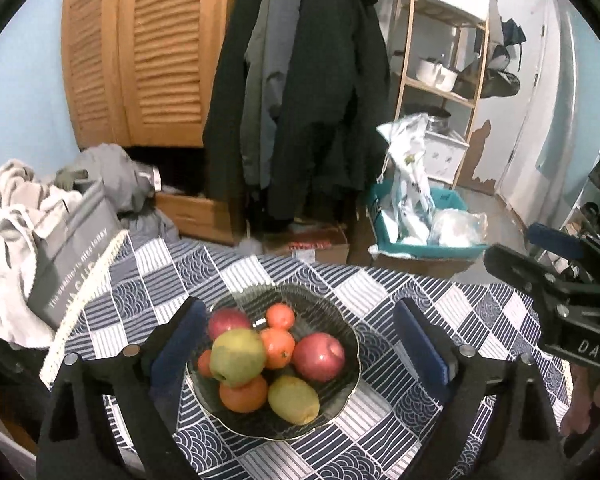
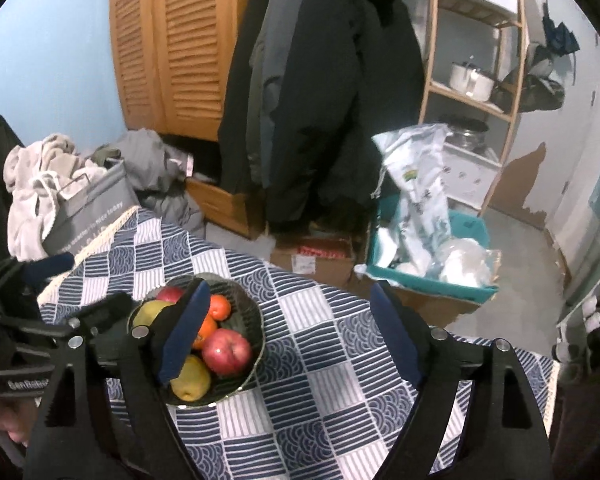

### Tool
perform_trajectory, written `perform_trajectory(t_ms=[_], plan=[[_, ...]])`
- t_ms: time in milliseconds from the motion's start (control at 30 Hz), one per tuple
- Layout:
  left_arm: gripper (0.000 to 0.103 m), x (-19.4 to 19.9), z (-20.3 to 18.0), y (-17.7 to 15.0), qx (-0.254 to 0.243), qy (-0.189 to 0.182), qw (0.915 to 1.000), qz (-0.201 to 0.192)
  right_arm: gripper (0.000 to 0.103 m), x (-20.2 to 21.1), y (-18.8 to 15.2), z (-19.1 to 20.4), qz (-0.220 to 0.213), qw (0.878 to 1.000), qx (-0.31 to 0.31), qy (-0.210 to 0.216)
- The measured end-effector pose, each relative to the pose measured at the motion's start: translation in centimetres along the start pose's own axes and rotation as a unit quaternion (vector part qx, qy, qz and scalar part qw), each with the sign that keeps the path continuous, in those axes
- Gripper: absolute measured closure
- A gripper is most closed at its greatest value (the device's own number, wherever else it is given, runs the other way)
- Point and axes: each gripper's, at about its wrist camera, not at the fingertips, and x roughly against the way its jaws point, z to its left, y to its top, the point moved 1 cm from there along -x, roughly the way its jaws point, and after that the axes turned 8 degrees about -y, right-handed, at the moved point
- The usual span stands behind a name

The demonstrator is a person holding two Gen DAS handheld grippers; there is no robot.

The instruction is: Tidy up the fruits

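A dark glass bowl [image 1: 342,404] sits on the blue-and-white checked tablecloth [image 1: 380,440]. It holds two red apples [image 1: 318,356], several oranges [image 1: 277,347] and two yellow-green pears [image 1: 238,356]. My left gripper [image 1: 300,352] is open, its fingers either side of the bowl, above it. My right gripper [image 2: 288,336] is open and empty over the cloth, right of the bowl [image 2: 256,344]; its left finger [image 2: 184,332] overlaps the fruit. The right gripper also shows in the left wrist view [image 1: 556,292].
A grey storage box [image 1: 68,256] with clothes stands at the table's left edge. Beyond the far edge are hanging coats [image 1: 300,100], a cardboard box [image 1: 312,244], a teal bin [image 1: 420,224] with bags and a wooden shelf [image 1: 440,60].
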Motion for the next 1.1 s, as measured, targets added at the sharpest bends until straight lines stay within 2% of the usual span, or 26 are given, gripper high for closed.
perform_trajectory(t_ms=[33,200,567,1100], plan=[[0.001,0.3,-0.2,0.1,-0.002,0.000,1.0000,-0.005,0.021,0.4,0.0,-0.3,-0.003,1.000,0.000,-0.003],[0.001,2.0,-1.4,1.0,-0.018,0.007,0.9994,-0.029,0.020,2.3,-0.1,-1.7,-0.016,1.000,-0.004,-0.014],[0.001,3.7,-2.9,2.1,-0.019,0.001,0.9988,-0.046,0.020,5.1,-0.7,-4.8,-0.041,0.998,-0.025,-0.033],[0.001,3.0,-4.5,2.3,-0.042,0.015,0.9976,-0.053,0.020,5.0,-1.9,-8.0,-0.034,0.996,-0.060,-0.057]])
